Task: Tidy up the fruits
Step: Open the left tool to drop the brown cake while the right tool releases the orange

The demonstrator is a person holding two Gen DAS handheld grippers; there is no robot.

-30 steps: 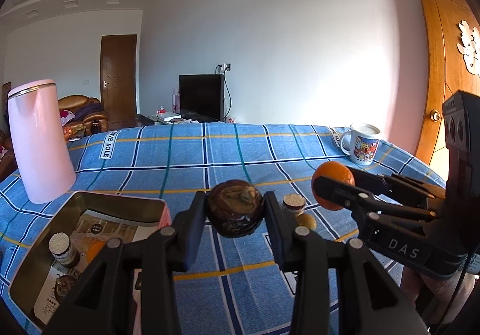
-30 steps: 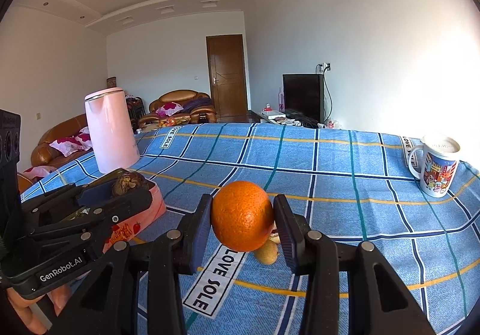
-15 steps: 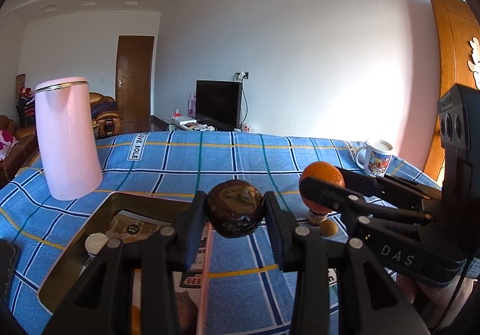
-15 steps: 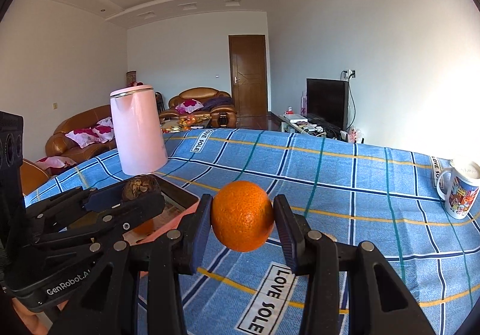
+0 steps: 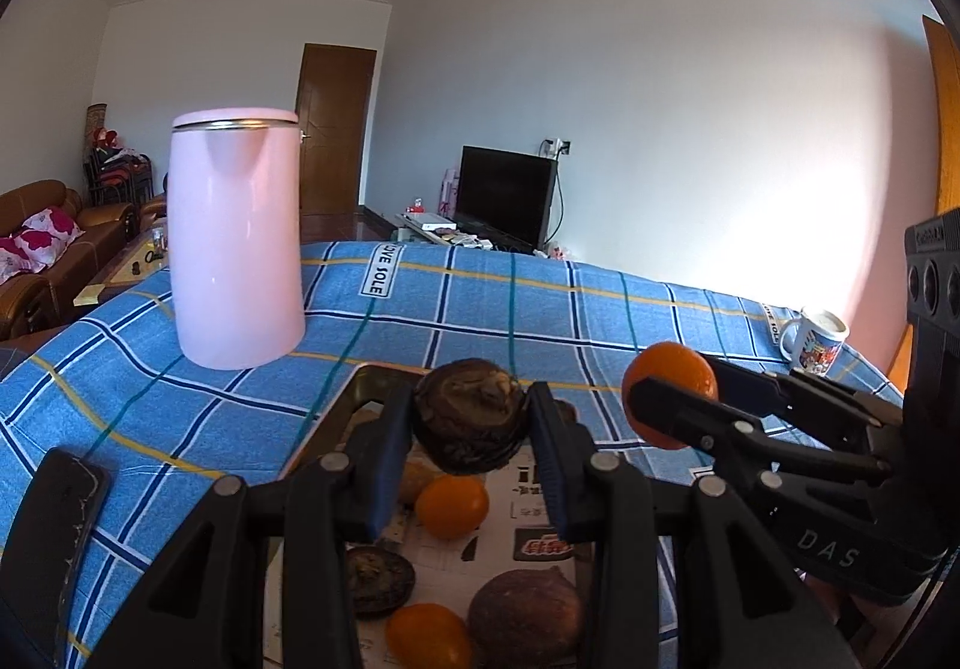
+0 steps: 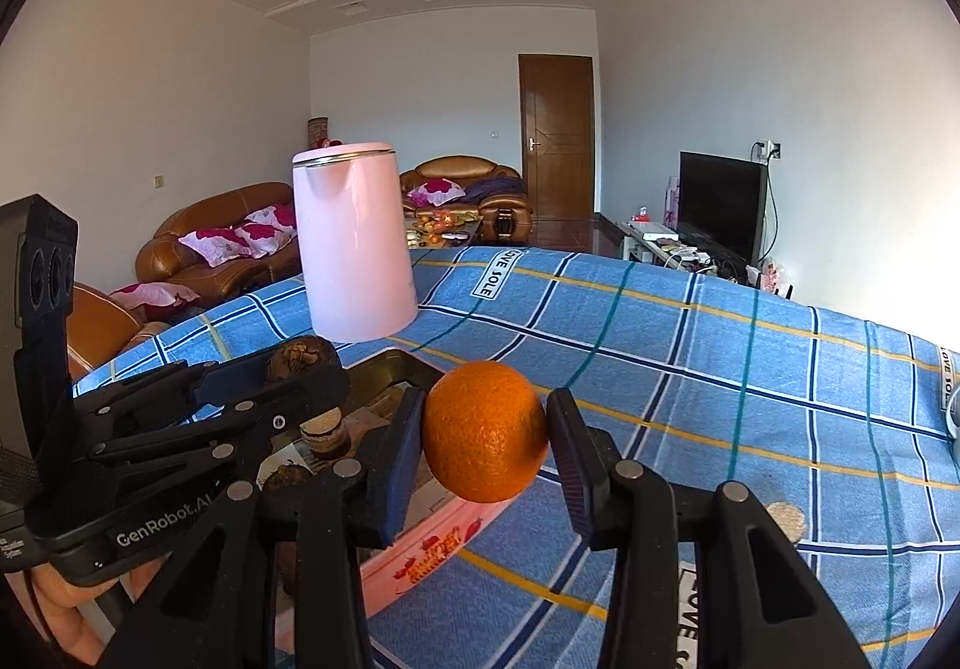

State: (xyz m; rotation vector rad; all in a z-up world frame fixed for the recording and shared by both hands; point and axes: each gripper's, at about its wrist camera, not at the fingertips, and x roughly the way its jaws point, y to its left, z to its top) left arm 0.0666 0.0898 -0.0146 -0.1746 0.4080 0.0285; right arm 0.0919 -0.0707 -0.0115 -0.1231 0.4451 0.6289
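Observation:
My left gripper point(image 5: 471, 447) is shut on a dark brown wrinkled fruit point(image 5: 471, 420) and holds it above the tin tray point(image 5: 360, 375). The tray holds small oranges point(image 5: 451, 507), a large brown fruit point(image 5: 525, 618) and a flat dark fruit point(image 5: 378, 579) on printed paper. My right gripper point(image 6: 485, 444) is shut on an orange point(image 6: 485, 429), just above the tray's pink right rim point(image 6: 438, 543). In the left wrist view the right gripper point(image 5: 660, 399) with its orange point(image 5: 672, 363) is at the right. In the right wrist view the left gripper point(image 6: 312, 375) holds the brown fruit point(image 6: 303, 357) at the left.
A tall pink kettle point(image 5: 234, 243) stands on the blue checked cloth point(image 5: 540, 303) behind the tray. A printed mug point(image 5: 816, 339) is at the far right. A dark phone point(image 5: 51, 537) lies at the left edge. A small brownish fruit point(image 6: 786, 519) lies on the cloth to the right.
Both grippers have swung left with their fruits, from over the open cloth to over the tray. The kettle now stands closer to the middle of both views.

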